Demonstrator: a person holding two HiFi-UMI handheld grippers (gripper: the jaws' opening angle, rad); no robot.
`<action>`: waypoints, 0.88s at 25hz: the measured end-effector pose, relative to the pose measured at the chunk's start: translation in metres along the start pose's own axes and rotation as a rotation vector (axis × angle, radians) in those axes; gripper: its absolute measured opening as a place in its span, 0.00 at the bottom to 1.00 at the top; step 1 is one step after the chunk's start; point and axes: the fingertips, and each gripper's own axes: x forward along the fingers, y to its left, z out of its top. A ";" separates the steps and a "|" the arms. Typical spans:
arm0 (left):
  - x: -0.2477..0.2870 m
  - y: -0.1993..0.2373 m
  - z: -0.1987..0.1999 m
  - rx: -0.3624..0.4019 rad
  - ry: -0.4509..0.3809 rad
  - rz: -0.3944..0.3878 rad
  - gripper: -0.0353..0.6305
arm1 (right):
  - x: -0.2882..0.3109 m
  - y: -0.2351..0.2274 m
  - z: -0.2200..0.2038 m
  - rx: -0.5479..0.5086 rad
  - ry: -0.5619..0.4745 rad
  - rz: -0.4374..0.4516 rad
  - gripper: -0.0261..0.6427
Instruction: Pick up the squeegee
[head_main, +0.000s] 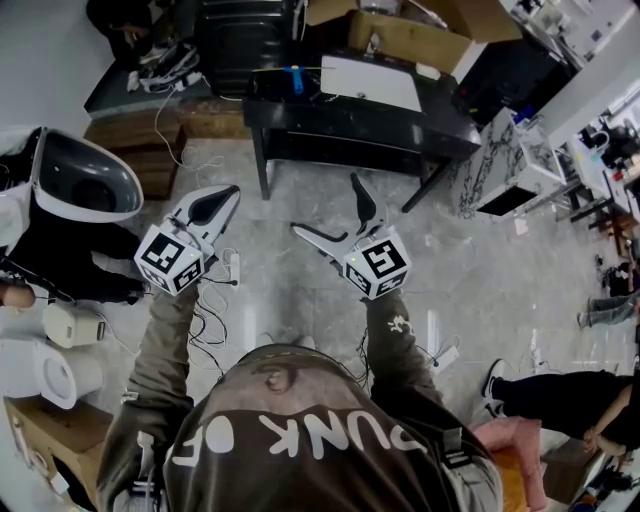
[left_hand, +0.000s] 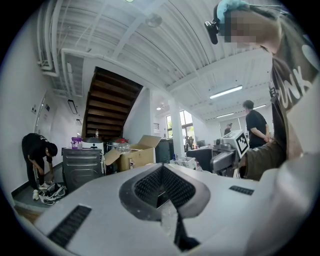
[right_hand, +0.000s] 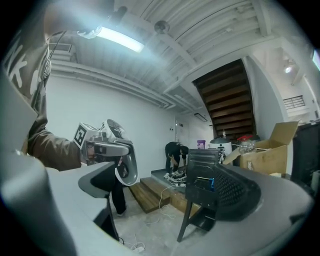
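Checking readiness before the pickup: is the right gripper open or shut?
Open. The right gripper has its jaws wide apart in the head view and its own view, nothing between them.

A ceiling strip light (right_hand: 115, 39) flares into glare in the right gripper view, daylight from windows (left_hand: 186, 124) brightens the left, fisheye edges curve into black vignettes, and the close left gripper (left_hand: 161, 172) looms soft.

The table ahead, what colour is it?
The table is black; the head view shows it best.
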 end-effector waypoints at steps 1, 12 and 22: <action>0.000 0.000 0.000 0.000 0.001 0.001 0.06 | 0.000 0.000 0.000 -0.001 -0.002 -0.002 0.93; 0.012 -0.010 0.003 0.014 0.007 0.012 0.06 | -0.014 -0.012 0.000 -0.001 -0.009 0.010 0.93; 0.040 -0.027 -0.008 0.011 0.029 0.040 0.06 | -0.032 -0.044 -0.015 0.007 -0.007 0.024 0.93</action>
